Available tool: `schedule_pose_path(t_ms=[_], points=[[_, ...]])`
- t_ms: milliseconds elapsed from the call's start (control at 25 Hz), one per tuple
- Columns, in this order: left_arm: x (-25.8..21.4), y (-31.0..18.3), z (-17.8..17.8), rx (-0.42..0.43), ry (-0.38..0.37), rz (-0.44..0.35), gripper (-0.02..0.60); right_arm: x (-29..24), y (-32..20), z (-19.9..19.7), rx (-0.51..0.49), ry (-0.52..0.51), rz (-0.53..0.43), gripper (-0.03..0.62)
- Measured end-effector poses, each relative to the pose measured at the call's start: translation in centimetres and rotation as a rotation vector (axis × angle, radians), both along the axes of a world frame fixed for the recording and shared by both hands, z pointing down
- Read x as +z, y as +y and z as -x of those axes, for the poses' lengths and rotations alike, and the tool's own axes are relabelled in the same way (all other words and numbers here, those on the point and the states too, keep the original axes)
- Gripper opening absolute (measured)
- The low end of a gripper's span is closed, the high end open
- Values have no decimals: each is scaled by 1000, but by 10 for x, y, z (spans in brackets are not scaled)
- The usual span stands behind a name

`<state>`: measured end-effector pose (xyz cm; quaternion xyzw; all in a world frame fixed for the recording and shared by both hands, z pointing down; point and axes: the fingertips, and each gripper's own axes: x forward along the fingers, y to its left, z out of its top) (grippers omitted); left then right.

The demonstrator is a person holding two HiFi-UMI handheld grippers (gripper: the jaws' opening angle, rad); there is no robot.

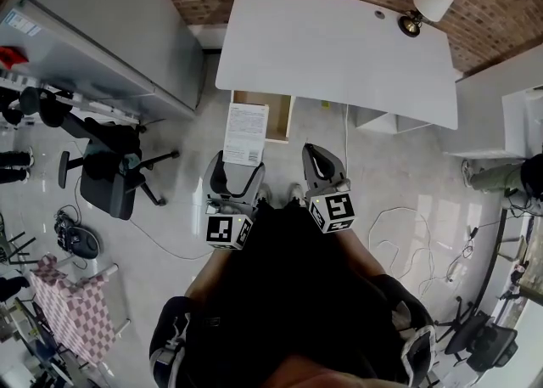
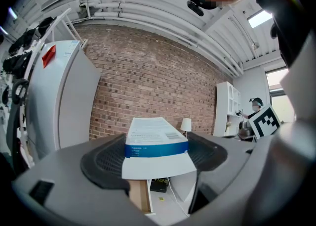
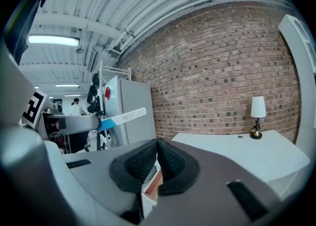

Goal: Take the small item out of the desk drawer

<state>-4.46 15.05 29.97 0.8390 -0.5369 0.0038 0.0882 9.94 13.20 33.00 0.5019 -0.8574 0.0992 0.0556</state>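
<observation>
Clamping box (image 2: pixel 155 143) — left gripper (image 1: pixel 237 176) | right gripper (image 3: pixel 157 158) closed, empty | drawer (image 1: pixel 282 119) likely open, head view

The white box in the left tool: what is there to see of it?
The box is a flat, rectangular carton, cardboard by its look, white with a blue band at the held end and fine print on its broad top face. It lies about level, clamped at its near end between the dark ribbed fingers of the left gripper. Its far end sticks out free over the open wooden drawer.
</observation>
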Motion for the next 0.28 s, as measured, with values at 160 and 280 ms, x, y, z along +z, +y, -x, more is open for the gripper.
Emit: schedule_pose_path(t_ms=[160, 280], points=[[1, 3, -1, 0, 0, 6, 393, 1, 3, -1, 2, 0, 3, 26], [3, 4, -1, -3, -1, 11, 393, 1, 4, -1, 0, 0, 3, 26]])
